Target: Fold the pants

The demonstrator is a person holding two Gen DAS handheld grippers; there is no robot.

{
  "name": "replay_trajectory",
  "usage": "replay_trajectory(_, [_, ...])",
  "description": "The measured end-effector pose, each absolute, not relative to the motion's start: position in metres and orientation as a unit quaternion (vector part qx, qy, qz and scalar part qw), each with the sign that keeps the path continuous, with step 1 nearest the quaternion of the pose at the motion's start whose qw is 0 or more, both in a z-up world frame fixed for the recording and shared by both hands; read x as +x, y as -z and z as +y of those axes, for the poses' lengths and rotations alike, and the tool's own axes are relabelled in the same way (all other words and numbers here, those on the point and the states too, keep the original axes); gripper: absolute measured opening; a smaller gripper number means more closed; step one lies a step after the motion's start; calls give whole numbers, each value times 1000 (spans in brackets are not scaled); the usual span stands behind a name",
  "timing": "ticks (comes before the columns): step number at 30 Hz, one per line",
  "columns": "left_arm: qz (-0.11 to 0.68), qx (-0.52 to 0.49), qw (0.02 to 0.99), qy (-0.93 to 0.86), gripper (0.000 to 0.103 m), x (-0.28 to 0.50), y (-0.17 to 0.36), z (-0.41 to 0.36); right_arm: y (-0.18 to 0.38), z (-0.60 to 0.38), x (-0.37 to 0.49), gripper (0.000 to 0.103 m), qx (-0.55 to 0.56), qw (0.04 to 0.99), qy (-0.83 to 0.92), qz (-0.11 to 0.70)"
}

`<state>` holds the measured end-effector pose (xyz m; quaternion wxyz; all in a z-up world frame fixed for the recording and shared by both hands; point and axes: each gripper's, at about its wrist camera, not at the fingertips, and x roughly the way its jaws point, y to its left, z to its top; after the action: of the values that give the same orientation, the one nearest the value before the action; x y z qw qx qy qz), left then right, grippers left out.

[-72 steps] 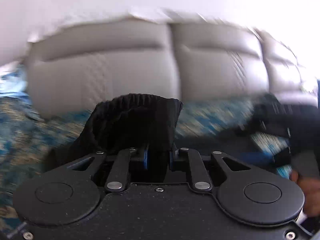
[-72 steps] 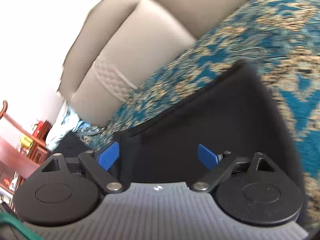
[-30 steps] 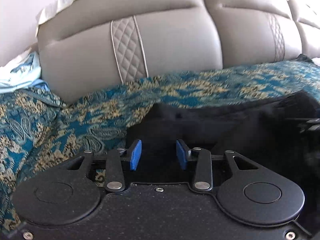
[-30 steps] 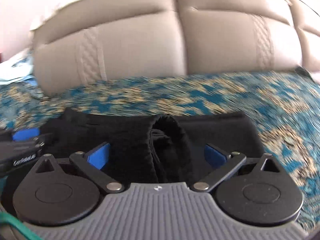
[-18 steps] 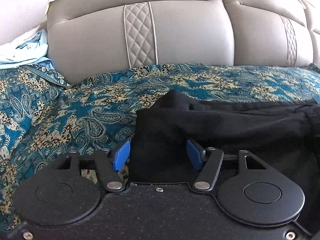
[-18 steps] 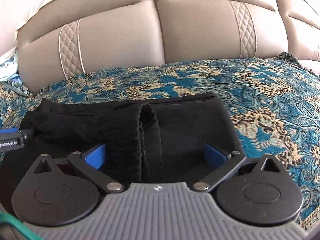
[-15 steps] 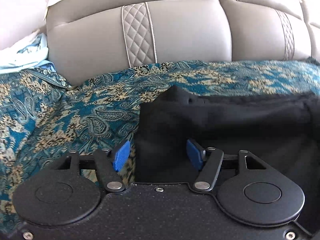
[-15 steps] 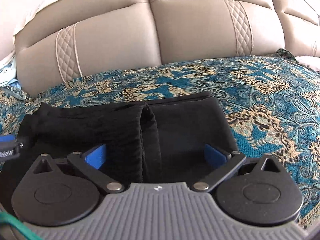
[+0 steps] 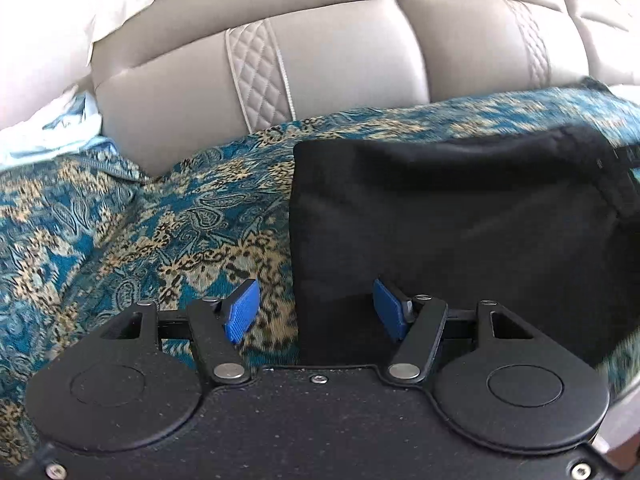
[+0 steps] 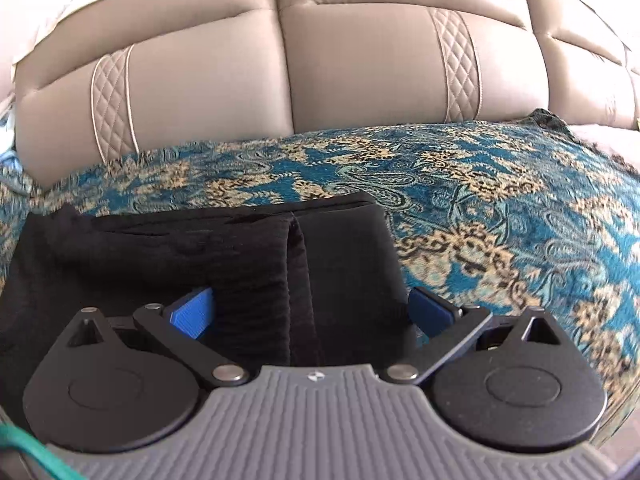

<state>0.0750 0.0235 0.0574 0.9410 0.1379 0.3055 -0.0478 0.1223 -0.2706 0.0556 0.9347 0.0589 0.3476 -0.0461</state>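
In the left wrist view the black pants point(image 9: 460, 216) run off the right edge, their far right end blurred. In the right wrist view the gripper body covers their near edge, lower centre.

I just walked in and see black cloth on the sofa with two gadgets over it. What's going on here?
A person is folding black pants on the patterned blue throw that covers a beige sofa, using a handheld gripper in each hand. The pants lie folded into a compact stack. The left gripper is open over the stack's left edge, the right gripper open over its right end, across the ribbed waistband. Neither gripper's fingers are clamping the cloth.
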Motion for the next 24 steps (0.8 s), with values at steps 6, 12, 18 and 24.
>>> replay_trajectory(6, [295, 166, 939, 54, 62, 48, -56, 15, -57, -286, 129, 103, 25, 934, 11, 356])
replay_trajectory(12, [301, 167, 937, 60, 62, 32, -54, 15, -58, -300, 130, 103, 31, 933, 0, 359])
replay_trajectory(18, [302, 164, 936, 72, 62, 27, -64, 14, -59, -302, 127, 103, 16, 935, 12, 355])
replay_trajectory(24, [274, 111, 949, 111, 43, 70, -97, 8, -62, -308, 126, 103, 18, 937, 25, 348])
